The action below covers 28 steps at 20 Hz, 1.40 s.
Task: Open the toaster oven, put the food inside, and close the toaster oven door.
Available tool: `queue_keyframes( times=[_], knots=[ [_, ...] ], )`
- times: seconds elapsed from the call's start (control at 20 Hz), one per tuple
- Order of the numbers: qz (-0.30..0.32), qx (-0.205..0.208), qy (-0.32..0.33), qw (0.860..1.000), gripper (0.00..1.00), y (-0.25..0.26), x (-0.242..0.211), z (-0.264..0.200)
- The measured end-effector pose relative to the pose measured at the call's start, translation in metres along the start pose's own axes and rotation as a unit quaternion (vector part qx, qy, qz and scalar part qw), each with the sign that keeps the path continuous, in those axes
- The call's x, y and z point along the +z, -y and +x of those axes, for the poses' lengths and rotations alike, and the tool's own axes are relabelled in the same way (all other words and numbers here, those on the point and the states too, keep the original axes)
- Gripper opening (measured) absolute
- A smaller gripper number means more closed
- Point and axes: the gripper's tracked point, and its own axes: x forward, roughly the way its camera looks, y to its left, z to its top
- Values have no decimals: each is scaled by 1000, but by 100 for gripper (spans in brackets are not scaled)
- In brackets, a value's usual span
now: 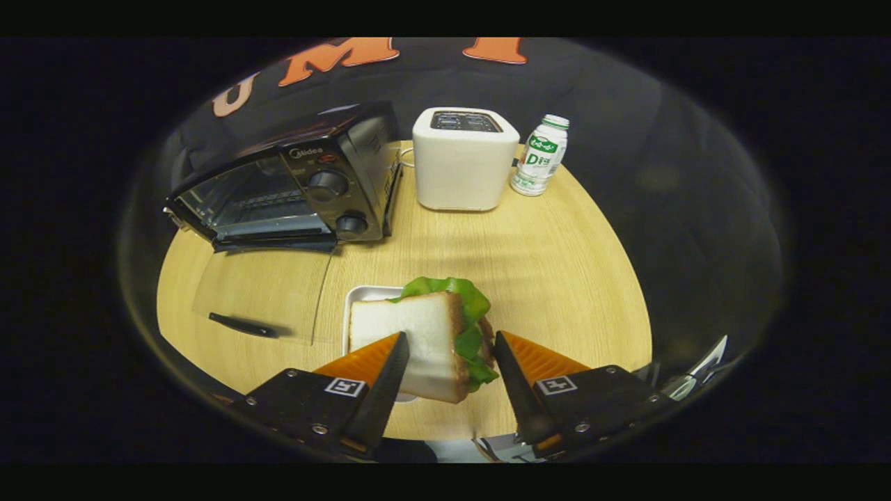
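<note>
A light wooden tabletop (557,278) carries a toaster oven (292,184), door already down. The tool (449,362) pinches a sandwich (424,341), apparently lifted above a small white tray (362,296). Next, likely carrying it left into the oven; the cavity's depth is hard to make out.

This is a staged kitchen corner set up inside a recording booth: a light wooden table (557,278) stands before a wall of black cloth (626,125) rather than kitchen walls. Kitchen things sit on it, a black toaster oven (292,181) with its glass door folded down at about ten o'clock, and a white pop-up toaster (463,163) at twelve. Just right of the toaster stands a small drink bottle (541,156).
</note>
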Motion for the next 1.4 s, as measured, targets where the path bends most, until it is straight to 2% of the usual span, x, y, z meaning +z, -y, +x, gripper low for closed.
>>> queue_keyframes(
  times=[0.25,0.35,0.4,0.6,0.75,0.85,0.95,1.15,1.2,1.3,1.4],
  knots=[
    [8,6,5,1000,77,-2,1,-4],
    [-1,-2,6,1000,81,0,2,-1],
    [-1,0,2,1000,87,-2,1,1],
    [31,38,-23,999,98,-16,-8,15],
    [68,56,-27,996,99,-21,-11,20],
    [74,57,-26,995,95,-20,-11,19],
    [71,57,-21,996,86,-21,-8,17],
    [93,53,9,994,52,-21,7,7],
    [98,50,14,994,41,-20,10,5],
    [89,36,16,995,35,-17,11,2],
    [84,41,22,995,35,-22,14,-4]
  ],
)
